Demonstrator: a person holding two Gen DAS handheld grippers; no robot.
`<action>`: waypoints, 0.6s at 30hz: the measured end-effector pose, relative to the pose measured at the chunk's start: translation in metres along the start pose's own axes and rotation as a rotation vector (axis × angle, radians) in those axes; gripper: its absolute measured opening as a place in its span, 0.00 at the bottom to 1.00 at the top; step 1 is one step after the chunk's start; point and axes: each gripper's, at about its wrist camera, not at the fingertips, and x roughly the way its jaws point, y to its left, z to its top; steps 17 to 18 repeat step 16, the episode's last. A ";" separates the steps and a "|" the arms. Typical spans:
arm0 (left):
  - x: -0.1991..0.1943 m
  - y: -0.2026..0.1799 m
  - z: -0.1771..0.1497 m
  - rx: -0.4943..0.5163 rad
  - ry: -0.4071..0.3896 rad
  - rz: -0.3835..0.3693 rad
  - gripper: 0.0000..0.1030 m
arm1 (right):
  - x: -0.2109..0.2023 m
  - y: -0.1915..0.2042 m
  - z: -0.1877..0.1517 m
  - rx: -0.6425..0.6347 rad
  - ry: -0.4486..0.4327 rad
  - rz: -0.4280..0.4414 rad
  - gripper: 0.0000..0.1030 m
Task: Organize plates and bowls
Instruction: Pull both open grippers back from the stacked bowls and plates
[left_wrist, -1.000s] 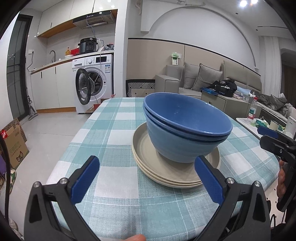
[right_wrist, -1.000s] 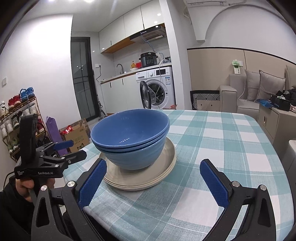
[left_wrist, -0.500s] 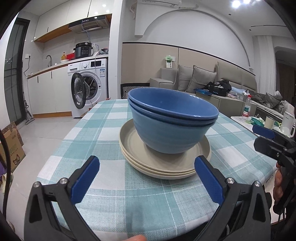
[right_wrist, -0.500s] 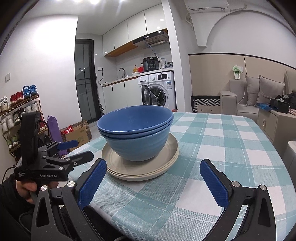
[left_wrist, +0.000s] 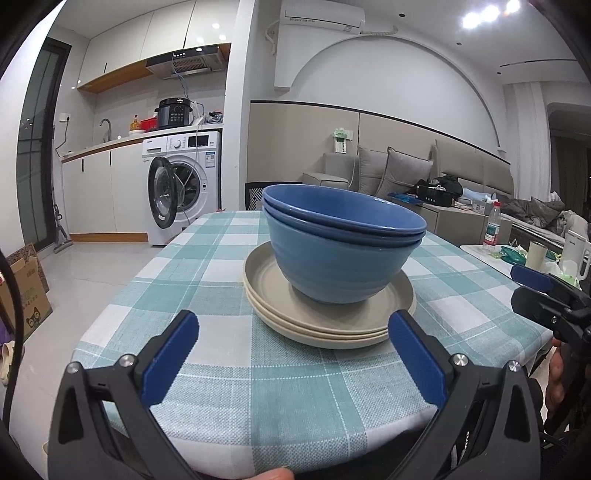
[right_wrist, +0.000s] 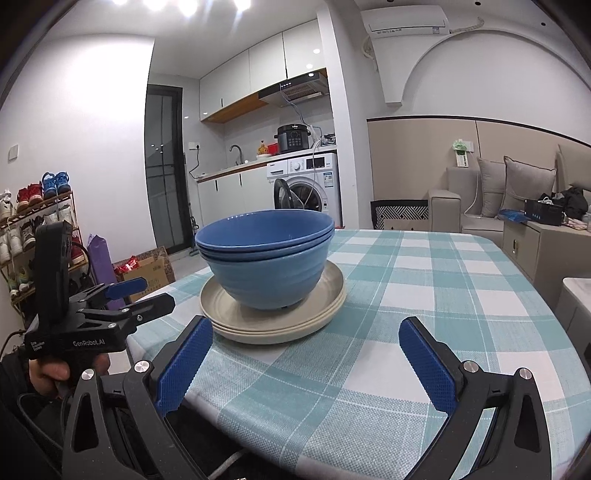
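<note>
Stacked blue bowls (left_wrist: 341, 254) (right_wrist: 267, 262) sit nested on a stack of beige plates (left_wrist: 328, 325) (right_wrist: 273, 325) on the teal checked table (left_wrist: 207, 266) (right_wrist: 424, 295). My left gripper (left_wrist: 291, 350) is open, back at the table's near edge, with the stack ahead between its blue pads and untouched. My right gripper (right_wrist: 304, 356) is open too, short of the stack, which lies ahead and left of centre. Each view shows the other gripper held in a hand: the right gripper's arm at the right edge (left_wrist: 543, 295), the left one at the left (right_wrist: 110, 306).
Off the table's left side are a washing machine with its door open (left_wrist: 181, 195), cardboard boxes (left_wrist: 26, 291) and a shoe rack (right_wrist: 33, 236). A sofa (left_wrist: 406, 177) and a low side table with a bottle and cups (left_wrist: 517, 247) lie to the right.
Both grippers have drawn back and dropped lower, so the stack is seen more from the side and the table's near edge shows. Bowls and plates have not moved.
</note>
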 end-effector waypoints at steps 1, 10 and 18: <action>-0.001 0.000 0.000 0.000 -0.003 0.002 1.00 | -0.001 0.001 0.000 -0.003 -0.003 0.001 1.00; -0.004 0.007 0.000 -0.022 -0.025 0.004 1.00 | -0.001 0.004 -0.001 -0.016 -0.012 0.007 1.00; -0.005 0.008 -0.001 -0.031 -0.028 -0.003 1.00 | -0.001 0.004 -0.001 -0.017 -0.014 0.005 1.00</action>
